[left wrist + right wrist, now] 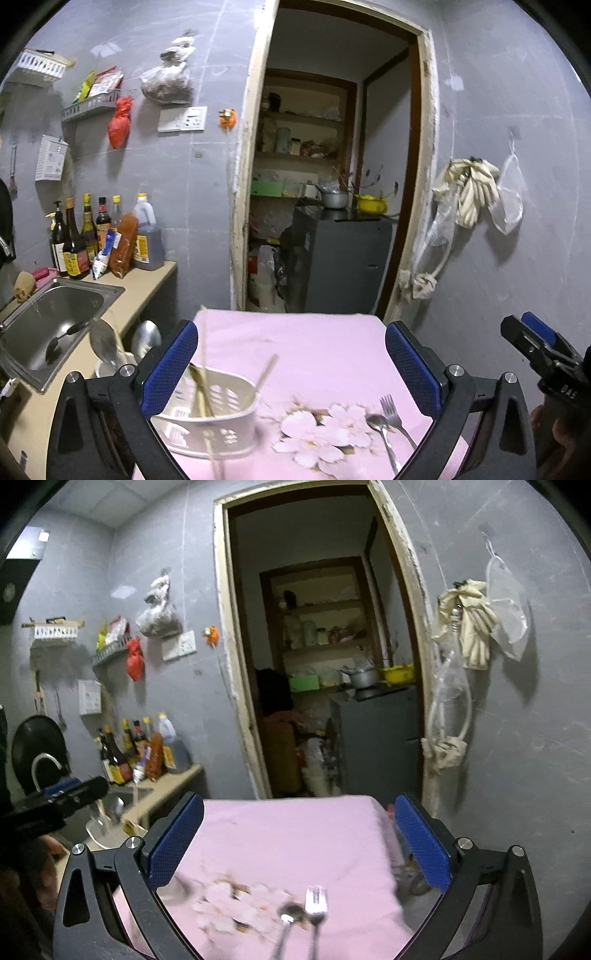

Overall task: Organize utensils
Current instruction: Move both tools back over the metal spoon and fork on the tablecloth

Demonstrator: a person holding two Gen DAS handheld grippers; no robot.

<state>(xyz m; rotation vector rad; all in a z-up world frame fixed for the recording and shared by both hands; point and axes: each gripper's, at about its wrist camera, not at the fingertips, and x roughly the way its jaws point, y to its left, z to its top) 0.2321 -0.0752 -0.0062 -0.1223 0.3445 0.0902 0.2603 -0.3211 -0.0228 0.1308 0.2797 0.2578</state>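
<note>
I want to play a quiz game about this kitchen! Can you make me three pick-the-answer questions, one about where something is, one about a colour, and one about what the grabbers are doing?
1. Where do the silver metal fork and silver metal spoon lie?
A in the sink
B on the pink flowered tablecloth
C in the white slotted plastic basket

2. What colour are the gripper pads?
A blue
B red
C green

3. The left gripper and right gripper are:
A both shut
B both open
C holding chopsticks

Answers: 1 B, they rest side by side on cloth. 2 A, blue pads show. 3 B, fingers spread wide, holding nothing.

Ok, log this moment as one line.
left gripper open | right gripper open | fork, spoon on pink cloth | chopsticks in basket
</note>
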